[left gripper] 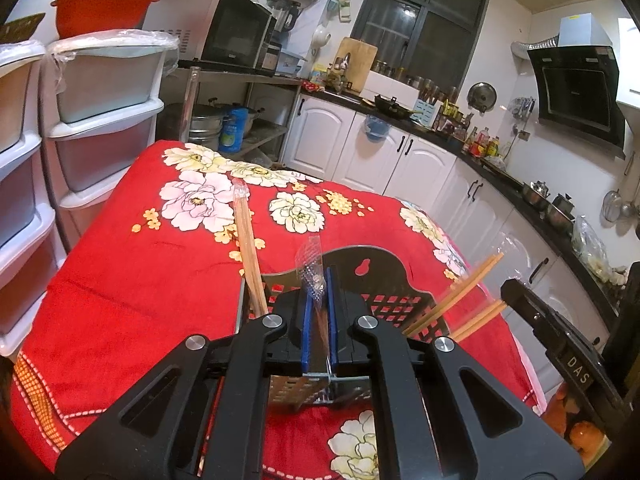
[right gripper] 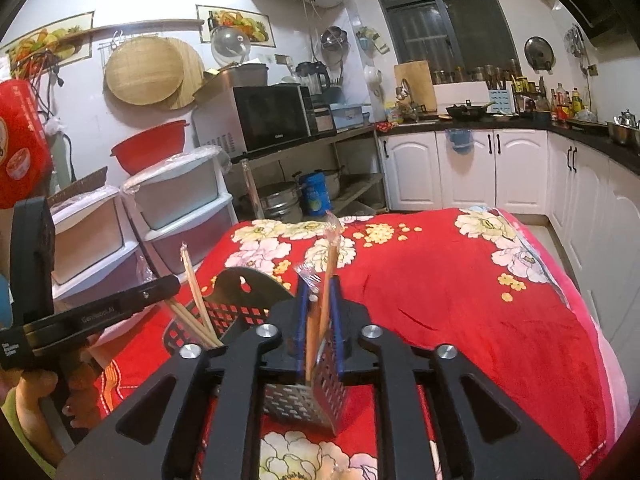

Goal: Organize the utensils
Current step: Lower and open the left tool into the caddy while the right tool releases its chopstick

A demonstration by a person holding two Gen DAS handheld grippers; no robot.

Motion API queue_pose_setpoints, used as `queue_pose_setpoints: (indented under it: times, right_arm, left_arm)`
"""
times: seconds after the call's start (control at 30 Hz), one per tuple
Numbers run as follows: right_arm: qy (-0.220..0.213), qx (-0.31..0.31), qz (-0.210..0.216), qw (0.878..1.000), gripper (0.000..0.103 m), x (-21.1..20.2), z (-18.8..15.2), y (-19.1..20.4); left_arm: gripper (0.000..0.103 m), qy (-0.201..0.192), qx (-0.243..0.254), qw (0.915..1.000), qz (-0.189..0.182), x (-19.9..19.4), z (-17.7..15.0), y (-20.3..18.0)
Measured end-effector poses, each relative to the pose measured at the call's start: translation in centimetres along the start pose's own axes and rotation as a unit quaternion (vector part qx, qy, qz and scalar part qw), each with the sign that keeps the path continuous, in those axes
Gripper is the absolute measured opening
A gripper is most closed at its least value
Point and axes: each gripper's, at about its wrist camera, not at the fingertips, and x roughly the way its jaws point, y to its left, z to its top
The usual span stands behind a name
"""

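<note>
Chopsticks (left gripper: 250, 256) stand in the holder (left gripper: 362, 268) — on the table (left gripper: 140, 264).

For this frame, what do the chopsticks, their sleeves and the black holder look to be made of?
Chopsticks: pale tan with a matte grain, so probably bamboo or wood.
Sleeves: clear and crinkled, catching glints, so likely thin plastic film.
Holder: black, with a uniform matte surface, a square lattice wall and a hanging hole, so it looks like moulded plastic, though painted metal cannot be ruled out.

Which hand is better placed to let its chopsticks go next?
Right, probably: its wrapped chopsticks already reach down into the perforated metal holder. The left gripper clamps only its pair's wrapper top.
</note>
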Motion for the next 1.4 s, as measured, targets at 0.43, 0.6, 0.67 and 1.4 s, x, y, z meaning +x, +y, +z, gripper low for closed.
queue_pose_setpoints:
  times: [0.43,0.6,0.67,1.4]
  right_arm:
    - [0.017,-0.004,-0.002,1.000,0.027,-0.4,-0.9,0.0]
    - [0.018,-0.004,-0.002,1.000,0.030,-0.6,-1.0,0.1]
    - [0.018,-0.004,-0.001,1.000,0.031,-0.6,-1.0,0.1]
    - [0.027,-0.011,-0.006,1.000,0.049,-2.9,-3.8,-0.1]
  left_arm:
    - [0.034,0.001,-0.009,1.0000,-0.001,-1.4,-2.1,1.1]
    - [0.047,-0.002,-0.008,1.0000,0.000,-1.8,-2.0,1.0]
    - [0.050,-0.002,-0.008,1.0000,0.000,-2.0,-2.1,1.0]
    - [0.091,-0.002,-0.022,0.9997,0.004,-5.9,-5.6,1.7]
